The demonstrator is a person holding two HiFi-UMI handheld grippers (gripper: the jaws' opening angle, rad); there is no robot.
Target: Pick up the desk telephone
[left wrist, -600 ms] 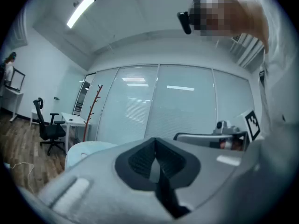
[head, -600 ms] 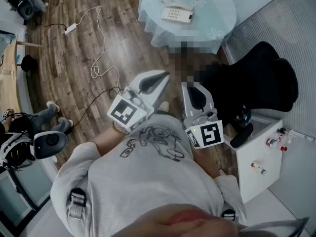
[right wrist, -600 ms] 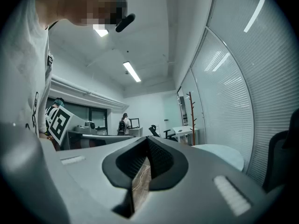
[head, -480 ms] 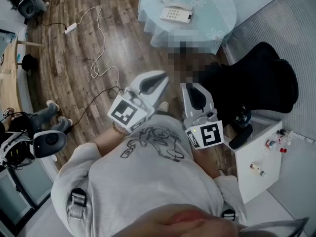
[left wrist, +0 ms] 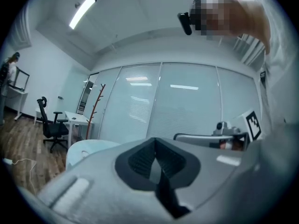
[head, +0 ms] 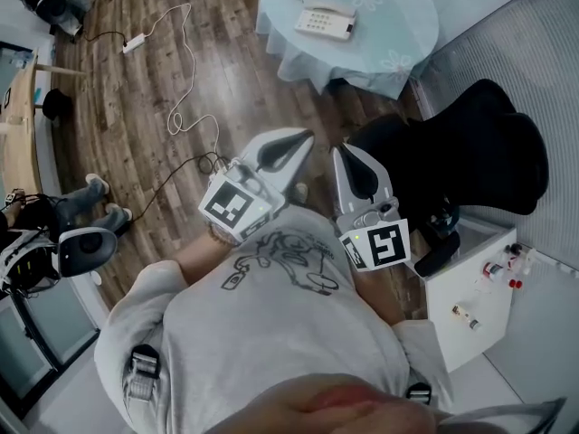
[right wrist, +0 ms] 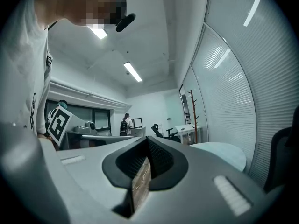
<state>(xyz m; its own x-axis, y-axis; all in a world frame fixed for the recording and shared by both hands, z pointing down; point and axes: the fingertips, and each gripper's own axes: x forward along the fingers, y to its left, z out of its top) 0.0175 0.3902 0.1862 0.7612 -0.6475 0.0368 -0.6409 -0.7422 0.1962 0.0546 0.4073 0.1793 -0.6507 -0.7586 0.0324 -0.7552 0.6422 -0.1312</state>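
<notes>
The desk telephone is seen lying on the round table, on the pale cloth at the top of the head view, its cord looped beside it. It is well apart from both grippers. The left gripper is held level before the person's chest, jaws pressed together, nothing gripped. The right gripper is held just beside it, likewise closed up and empty. Both are pointed toward the table. A black office chair is seen right of the right gripper, with a white cabinet near it. A white cable is trailed across the wooden floor at the left.
</notes>
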